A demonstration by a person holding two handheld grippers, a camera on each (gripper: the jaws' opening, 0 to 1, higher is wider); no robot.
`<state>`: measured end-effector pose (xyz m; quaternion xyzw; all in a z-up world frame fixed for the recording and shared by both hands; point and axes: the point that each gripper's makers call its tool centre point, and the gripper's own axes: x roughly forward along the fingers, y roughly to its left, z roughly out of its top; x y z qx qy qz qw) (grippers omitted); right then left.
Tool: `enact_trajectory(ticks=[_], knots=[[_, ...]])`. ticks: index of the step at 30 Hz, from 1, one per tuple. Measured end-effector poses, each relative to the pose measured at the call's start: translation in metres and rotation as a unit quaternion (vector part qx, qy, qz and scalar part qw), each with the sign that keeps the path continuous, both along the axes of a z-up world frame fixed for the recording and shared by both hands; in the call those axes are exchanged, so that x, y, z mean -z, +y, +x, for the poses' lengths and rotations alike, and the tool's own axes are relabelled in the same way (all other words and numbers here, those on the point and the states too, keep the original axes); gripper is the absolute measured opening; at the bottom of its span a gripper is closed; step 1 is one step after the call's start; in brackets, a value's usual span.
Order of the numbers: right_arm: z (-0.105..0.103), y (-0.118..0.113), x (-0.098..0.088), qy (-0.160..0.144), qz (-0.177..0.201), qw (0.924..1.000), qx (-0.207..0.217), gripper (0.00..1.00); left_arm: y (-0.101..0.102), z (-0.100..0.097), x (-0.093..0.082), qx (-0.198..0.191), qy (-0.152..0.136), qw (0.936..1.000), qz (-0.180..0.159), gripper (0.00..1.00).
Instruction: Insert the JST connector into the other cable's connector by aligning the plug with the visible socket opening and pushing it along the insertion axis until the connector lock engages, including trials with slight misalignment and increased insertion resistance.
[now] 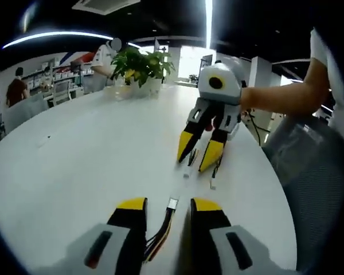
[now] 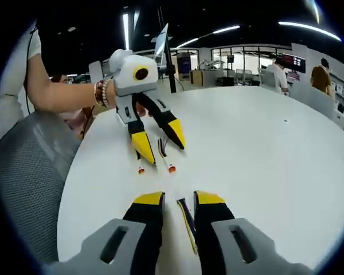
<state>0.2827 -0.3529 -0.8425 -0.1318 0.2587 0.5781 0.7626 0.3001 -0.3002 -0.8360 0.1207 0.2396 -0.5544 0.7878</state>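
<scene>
Cable [image 1: 160, 238] runs off the bottom edge; connector [image 1: 172, 203] details too small to tell

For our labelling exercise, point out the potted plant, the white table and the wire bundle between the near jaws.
potted plant [image 1: 142, 66], left gripper view, leaves.
white table [image 1: 86, 149], left gripper view, bare top.
wire bundle [image 1: 160, 238], left gripper view, coloured wires.

Both grippers are resting low over the table, facing each other. The left gripper [image 1: 167, 209] is holding its yellow-tipped jaws parted, and the right gripper [image 2: 178, 199] is doing the same. A bare forearm [image 1: 286, 97] is reaching in behind the right gripper, and a braceleted wrist [image 2: 101, 93] is backing the left.
</scene>
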Motion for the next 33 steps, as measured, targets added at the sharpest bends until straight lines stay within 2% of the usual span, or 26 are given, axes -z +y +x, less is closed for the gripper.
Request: enact_trajectory(ticks=[6,17,26,33], knots=[[-0.003,-0.003,0.007,0.003,-0.016,0.9998,-0.007,0.09,0.002,0.003,0.005,-0.004,-0.002,0.9999,0.011,0.2],[-0.003,-0.005,0.007,0.002,-0.011,0.9999,-0.004,0.08,-0.002,-0.001,0.009,0.012,-0.004,0.9998,0.017,0.15],[-0.004,-0.003,0.007,-0.004,-0.017,0.9998,-0.008,0.05,0.0,-0.005,0.01,0.025,-0.013,0.9993,0.024,0.01],[-0.005,-0.004,0.007,-0.005,-0.023,0.9997,-0.011,0.05,0.001,-0.009,0.009,0.035,-0.017,0.9987,0.031,0.01]])
